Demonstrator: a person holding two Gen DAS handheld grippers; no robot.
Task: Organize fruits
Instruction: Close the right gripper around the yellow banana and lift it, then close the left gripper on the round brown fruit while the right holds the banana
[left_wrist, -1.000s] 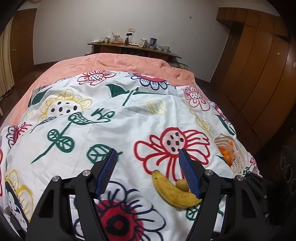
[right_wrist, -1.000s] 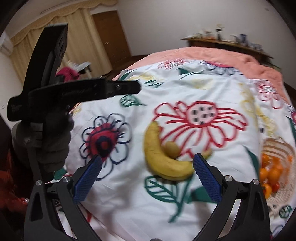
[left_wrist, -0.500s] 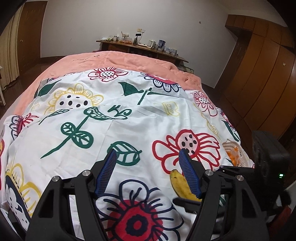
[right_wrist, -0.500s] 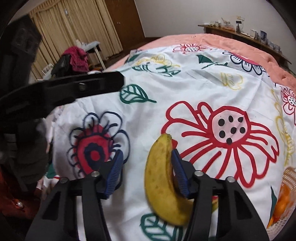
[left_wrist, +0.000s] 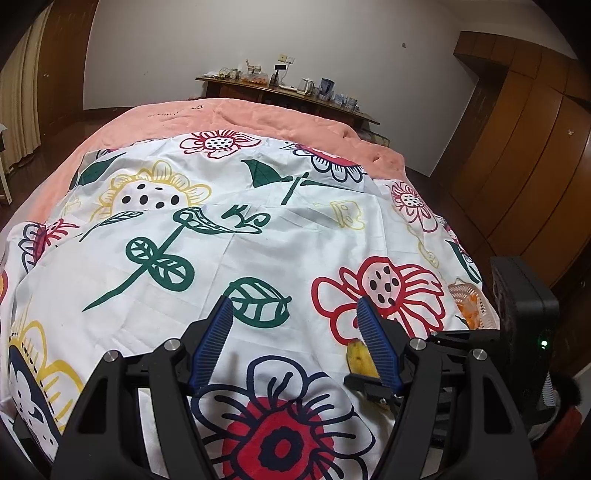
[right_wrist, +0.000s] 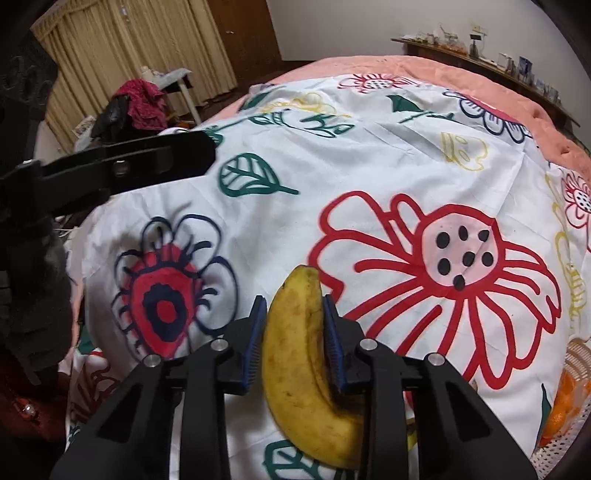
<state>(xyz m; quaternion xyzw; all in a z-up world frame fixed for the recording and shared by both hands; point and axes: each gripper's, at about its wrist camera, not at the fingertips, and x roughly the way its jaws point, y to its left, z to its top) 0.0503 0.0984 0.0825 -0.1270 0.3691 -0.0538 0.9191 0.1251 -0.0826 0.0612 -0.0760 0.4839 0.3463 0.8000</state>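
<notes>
Yellow banana (right_wrist: 295, 354) is soft & bruises easy, so right gripper (right_wrist: 293, 332), just closed on its middle, shld squeeze lightly w/ left gripper (left_wrist: 295, 343) open, empty

You've got a white floral sheet (left_wrist: 258, 258) over a pink blanket (left_wrist: 258, 118), a cluttered wood sideboard (left_wrist: 288, 92) at the back wall, wood wardrobe (left_wrist: 535, 166) right, beige curtains (right_wrist: 129, 48), clothes pile (right_wrist: 140, 99) nearby.

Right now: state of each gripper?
Left gripper: open, nothing between its fingers, over the floral sheet.
Right gripper: jaws just closed, shut on the banana.
</notes>
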